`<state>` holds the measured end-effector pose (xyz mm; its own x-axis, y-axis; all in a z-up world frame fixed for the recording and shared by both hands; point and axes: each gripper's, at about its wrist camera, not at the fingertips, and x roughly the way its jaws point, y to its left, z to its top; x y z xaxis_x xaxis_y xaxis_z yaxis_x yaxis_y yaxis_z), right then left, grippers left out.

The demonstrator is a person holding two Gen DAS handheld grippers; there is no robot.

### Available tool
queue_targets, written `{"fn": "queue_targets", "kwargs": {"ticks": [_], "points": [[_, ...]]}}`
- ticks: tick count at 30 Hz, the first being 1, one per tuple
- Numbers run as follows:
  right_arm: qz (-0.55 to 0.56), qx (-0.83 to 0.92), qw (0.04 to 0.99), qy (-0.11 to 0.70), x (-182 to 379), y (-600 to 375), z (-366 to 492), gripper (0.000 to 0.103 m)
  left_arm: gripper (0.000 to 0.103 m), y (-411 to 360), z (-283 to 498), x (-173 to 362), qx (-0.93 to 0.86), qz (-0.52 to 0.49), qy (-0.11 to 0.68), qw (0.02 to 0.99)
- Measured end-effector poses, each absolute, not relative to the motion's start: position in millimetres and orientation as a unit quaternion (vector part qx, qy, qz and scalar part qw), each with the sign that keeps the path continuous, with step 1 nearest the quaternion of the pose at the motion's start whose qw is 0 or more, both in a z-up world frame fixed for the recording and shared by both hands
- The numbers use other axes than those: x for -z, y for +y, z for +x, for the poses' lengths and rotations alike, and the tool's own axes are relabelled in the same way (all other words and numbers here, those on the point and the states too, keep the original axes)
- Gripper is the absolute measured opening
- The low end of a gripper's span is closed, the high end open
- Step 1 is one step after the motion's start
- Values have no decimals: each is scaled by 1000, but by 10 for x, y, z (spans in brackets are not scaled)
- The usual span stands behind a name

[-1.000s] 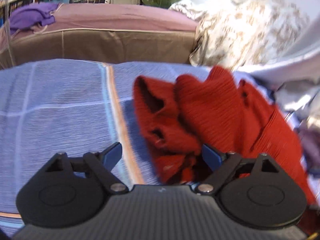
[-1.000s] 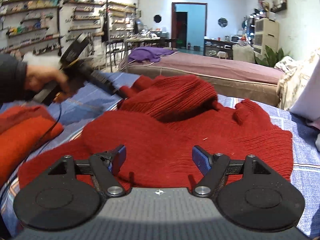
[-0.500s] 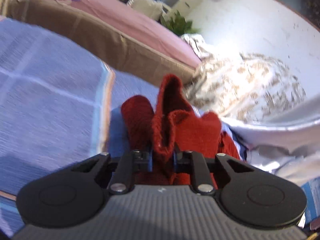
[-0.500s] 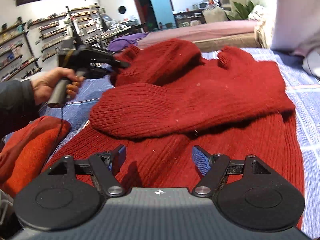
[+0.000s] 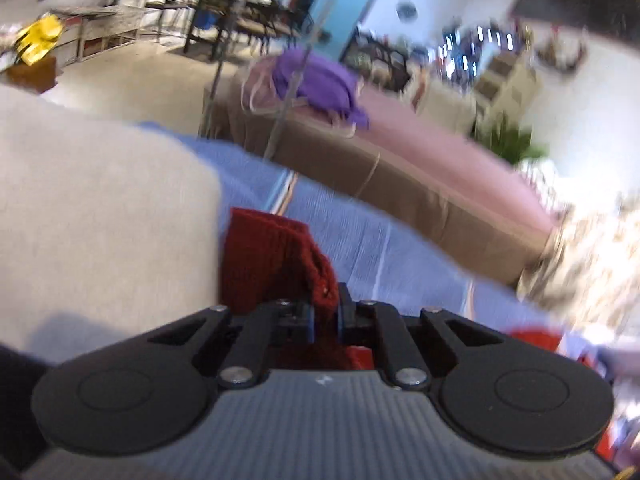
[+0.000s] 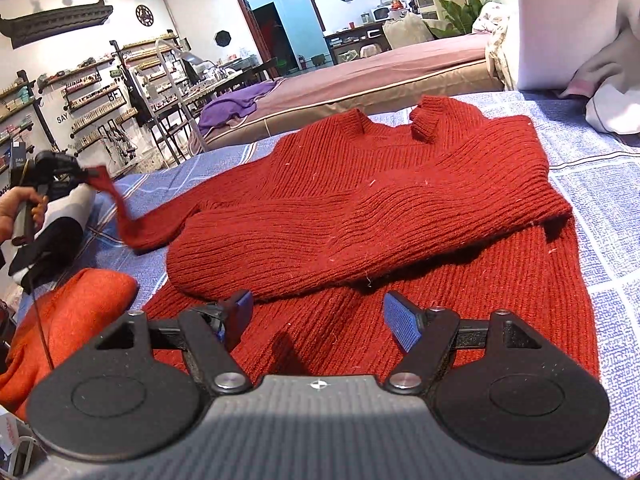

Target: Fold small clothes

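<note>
A red ribbed knit sweater (image 6: 360, 208) lies on the blue checked bedspread (image 6: 592, 184), its neck toward the far side, the body folded over on itself. My left gripper (image 5: 325, 316) is shut on the cuff of the sweater's sleeve (image 5: 276, 256). In the right wrist view that gripper (image 6: 86, 174) is at the far left, holding the sleeve (image 6: 132, 224) stretched out and lifted off the bed. My right gripper (image 6: 318, 316) is open and empty, just above the sweater's near hem.
An orange folded garment (image 6: 68, 320) lies at the near left. A white-grey garment (image 5: 100, 224) is close on the left of the left gripper. White and grey clothes (image 6: 608, 92) lie at the right. A pink bed (image 6: 380, 68) with a purple garment (image 6: 232, 104) stands beyond.
My left gripper shut on the sleeve cuff and pulled it out to the left, so the sleeve now stretches away from the body. My right gripper stayed open above the hem.
</note>
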<state>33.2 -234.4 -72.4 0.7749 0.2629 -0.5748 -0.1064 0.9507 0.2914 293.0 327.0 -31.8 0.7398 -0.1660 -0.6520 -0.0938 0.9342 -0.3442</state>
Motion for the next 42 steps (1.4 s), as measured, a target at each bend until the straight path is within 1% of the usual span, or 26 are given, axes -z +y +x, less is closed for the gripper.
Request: {"fn": "queue_targets", "kwargs": {"ticks": [1, 2, 3, 4, 5, 6, 8, 9, 12, 15, 16, 20, 21, 22, 23, 24, 25, 28, 31, 35, 37, 39, 40, 42], "points": [[114, -98, 936, 319, 716, -2343, 353, 103, 13, 3157, 2893, 338, 33, -155, 366, 917], [103, -92, 939, 314, 699, -2330, 356, 103, 23, 3000, 2852, 340, 55, -132, 369, 918], [88, -85, 942, 311, 676, -2319, 368, 103, 30, 2838, 2817, 317, 78, -114, 370, 919], [65, -79, 945, 311, 650, -2302, 385, 103, 47, 2645, 2793, 277, 99, -99, 372, 918], [40, -73, 948, 308, 624, -2278, 394, 103, 63, 2464, 2753, 219, 119, -88, 372, 916], [15, -71, 950, 302, 601, -2248, 392, 103, 69, 2298, 2710, 166, 136, -79, 369, 916], [-32, -86, 952, 291, 570, -2151, 386, 103, 100, 1975, 2610, 71, 162, -71, 372, 911], [-51, -103, 951, 287, 559, -2078, 394, 103, 103, 1836, 2552, 42, 171, -72, 378, 907], [-116, -178, 939, 271, 579, -1727, 471, 103, 103, 1485, 2324, 13, 184, -58, 402, 895], [-178, -226, 921, 261, 689, -1291, 591, 103, 103, 1358, 2054, 23, 159, -32, 393, 905], [-194, -237, 915, 263, 749, -1157, 649, 103, 103, 1342, 1958, 48, 158, -33, 400, 902], [-289, -252, 882, 273, 1068, -689, 859, 103, 103, 1276, 1653, 324, 189, -50, 467, 862], [-316, -249, 873, 274, 1155, -608, 908, 98, 103, 1258, 1559, 394, 193, -60, 478, 855], [-337, -250, 867, 270, 1226, -581, 939, 92, 103, 1261, 1484, 504, 201, -72, 493, 844], [-344, -252, 867, 259, 1243, -615, 952, 70, 103, 1255, 1422, 595, 204, -83, 505, 835], [-348, -239, 871, 249, 1230, -686, 972, 11, 103, 1245, 1356, 674, 203, -93, 516, 827], [-348, -227, 874, 252, 1199, -785, 1012, 6, 103, 1244, 1310, 774, 201, -104, 528, 818], [-296, -180, 903, 253, 873, -1279, 1125, 6, 103, 1196, 1175, 887, 212, -120, 534, 810], [-309, -91, 920, 225, 448, -1920, 1169, 5, 103, 1152, 1155, 910, 218, -118, 534, 809], [-298, 42, 924, 235, -120, -2998, 1329, 5, 103, 1201, 1147, 903, 219, -135, 532, 806], [-313, 121, 908, 252, -264, -3456, 1451, 5, 103, 1245, 1126, 886, 214, -141, 532, 807], [-304, 195, 893, 269, -364, -3904, 1553, 6, 103, 1274, 1114, 858, 206, -144, 531, 809], [-289, 217, 888, 285, -399, -4077, 1596, 6, 103, 1282, 1103, 850, 205, -148, 531, 809], [-274, 237, 886, 290, -448, -4277, 1612, 6, 103, 1328, 1056, 834, 205, -154, 530, 808]]}}
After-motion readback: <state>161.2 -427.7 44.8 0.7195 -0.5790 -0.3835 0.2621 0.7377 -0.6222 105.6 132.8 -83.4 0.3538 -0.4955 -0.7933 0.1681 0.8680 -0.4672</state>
